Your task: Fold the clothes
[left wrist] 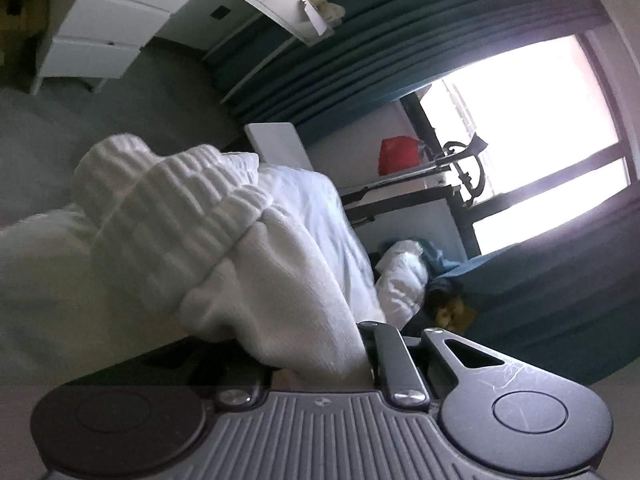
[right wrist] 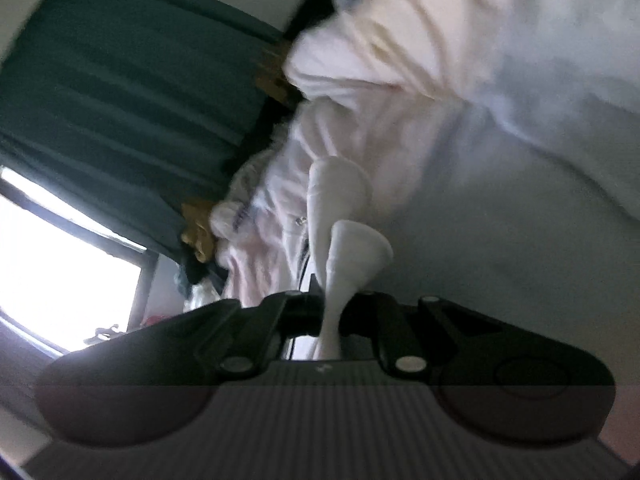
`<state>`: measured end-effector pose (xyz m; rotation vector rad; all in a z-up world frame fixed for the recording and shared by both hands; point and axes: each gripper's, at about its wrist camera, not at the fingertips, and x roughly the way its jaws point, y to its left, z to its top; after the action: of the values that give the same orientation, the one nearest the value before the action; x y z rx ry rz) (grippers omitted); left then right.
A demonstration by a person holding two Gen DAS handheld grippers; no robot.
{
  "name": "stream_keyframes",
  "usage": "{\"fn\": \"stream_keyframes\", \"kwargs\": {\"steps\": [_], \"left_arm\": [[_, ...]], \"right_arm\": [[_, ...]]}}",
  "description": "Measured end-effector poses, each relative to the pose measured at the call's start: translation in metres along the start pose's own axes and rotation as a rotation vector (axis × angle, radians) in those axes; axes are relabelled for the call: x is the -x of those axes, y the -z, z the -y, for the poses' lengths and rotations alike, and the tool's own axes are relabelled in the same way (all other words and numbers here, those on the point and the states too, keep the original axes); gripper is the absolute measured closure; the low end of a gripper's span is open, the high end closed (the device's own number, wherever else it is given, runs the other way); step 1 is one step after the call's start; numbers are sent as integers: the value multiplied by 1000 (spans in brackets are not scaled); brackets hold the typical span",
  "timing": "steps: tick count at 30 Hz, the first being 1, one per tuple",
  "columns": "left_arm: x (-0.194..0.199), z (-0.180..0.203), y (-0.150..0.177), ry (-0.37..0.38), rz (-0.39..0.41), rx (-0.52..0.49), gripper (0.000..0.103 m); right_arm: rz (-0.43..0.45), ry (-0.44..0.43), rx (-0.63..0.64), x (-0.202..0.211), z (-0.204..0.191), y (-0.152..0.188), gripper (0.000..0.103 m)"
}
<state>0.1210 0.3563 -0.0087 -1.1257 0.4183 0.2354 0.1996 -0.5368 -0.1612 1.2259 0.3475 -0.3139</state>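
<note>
In the left wrist view a white knit garment (left wrist: 224, 240) with a thick ribbed hem fills the left and middle. It hangs from my left gripper (left wrist: 352, 352), which is shut on a bunch of the knit; only the right finger (left wrist: 390, 360) shows beside the cloth. In the right wrist view my right gripper (right wrist: 330, 316) is shut on a narrow pinch of white fabric (right wrist: 344, 216) that fans out above the fingers. Whether both grippers hold the same garment I cannot tell. The picture is tilted and blurred in both views.
A rumpled heap of pale pink and white clothes (right wrist: 384, 80) lies behind the right gripper. Teal curtains (left wrist: 420, 52), a bright window (left wrist: 532, 128) and white drawers (left wrist: 104, 28) line the room. A red thing (left wrist: 398, 156) sits on a rack; more clothes (left wrist: 404, 276) lie below.
</note>
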Motion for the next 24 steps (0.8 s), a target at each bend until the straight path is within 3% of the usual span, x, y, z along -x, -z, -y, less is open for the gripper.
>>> {"fn": "stream_keyframes", "kwargs": {"steps": [4, 7, 10, 12, 16, 21, 24], "left_arm": [[47, -26, 1, -49, -33, 24, 89], [84, -74, 11, -83, -71, 34, 89], [84, -109, 19, -102, -107, 46, 87], [91, -122, 29, -84, -97, 35, 83], [106, -125, 37, -71, -118, -36, 66], [139, -106, 51, -49, -130, -165, 57], [161, -82, 64, -44, -132, -292, 50]], "right_arm": [[-39, 56, -82, 37, 24, 6, 95], [-77, 101, -178, 55, 51, 12, 94], [-138, 112, -299, 48, 77, 15, 94], [-161, 99, -342, 45, 87, 15, 94], [-170, 72, -376, 51, 90, 18, 89], [-119, 177, -267, 71, 75, 13, 58], [-52, 165, -249, 93, 70, 10, 49]]}}
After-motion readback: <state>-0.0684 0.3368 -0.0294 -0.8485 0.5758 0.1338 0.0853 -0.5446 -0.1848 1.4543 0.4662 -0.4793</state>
